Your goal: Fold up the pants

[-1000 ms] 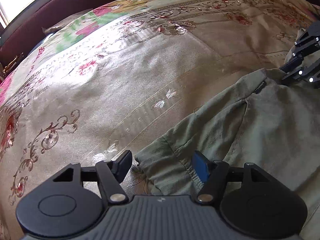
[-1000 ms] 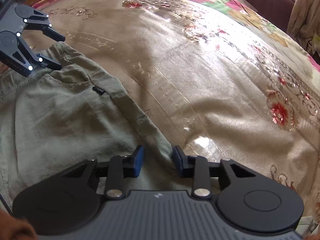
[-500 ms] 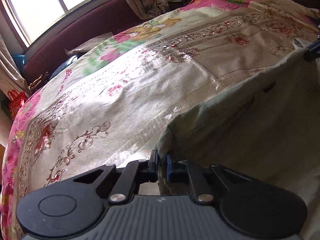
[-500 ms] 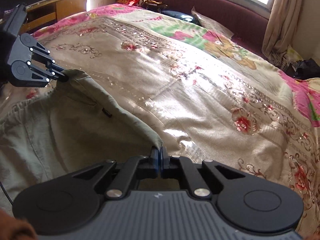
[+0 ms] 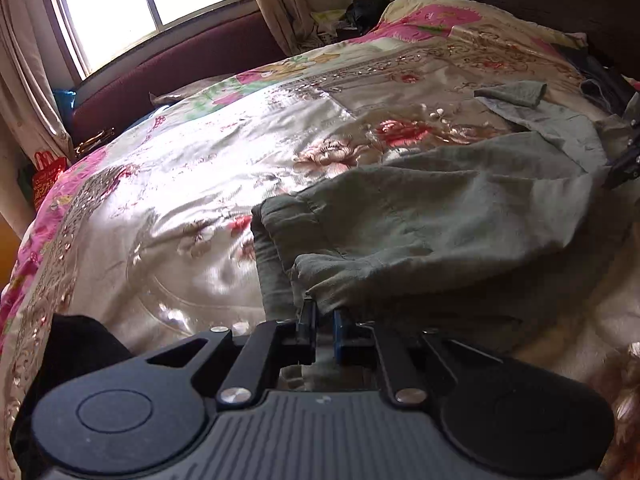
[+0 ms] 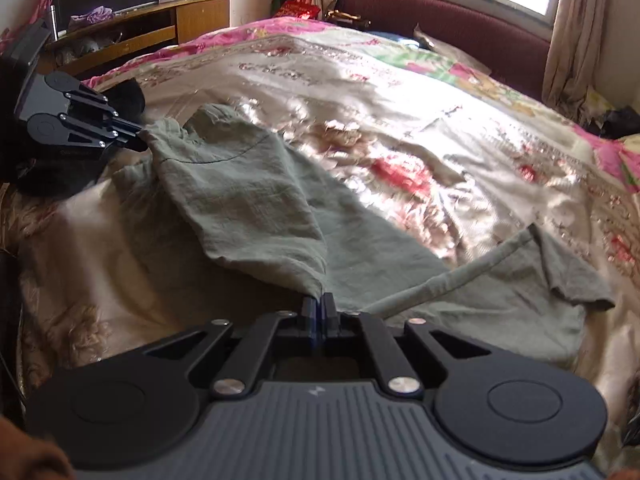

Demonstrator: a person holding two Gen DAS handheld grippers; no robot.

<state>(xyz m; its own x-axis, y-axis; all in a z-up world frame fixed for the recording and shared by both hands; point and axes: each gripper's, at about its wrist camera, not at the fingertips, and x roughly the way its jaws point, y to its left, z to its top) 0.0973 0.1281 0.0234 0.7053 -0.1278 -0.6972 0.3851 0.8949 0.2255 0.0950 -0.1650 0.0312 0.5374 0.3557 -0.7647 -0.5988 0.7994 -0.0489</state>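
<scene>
Both corners of the pants (image 6: 248, 200) lifted off the bed (image 6: 440, 120) since a second ago; waist end now carried over the legs. Left gripper (image 5: 324, 330) clamped on one corner, jaws just closed. Right gripper (image 6: 319, 314) clamped on the other corner.

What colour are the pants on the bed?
The pants are a plain, dull grey-green with no pattern. The right wrist view shows them best.

Right tongs (image 6: 319, 309) and left tongs (image 6: 138, 136) each pinch the green pants (image 6: 248, 196) above the bedspread (image 6: 440, 128)
</scene>
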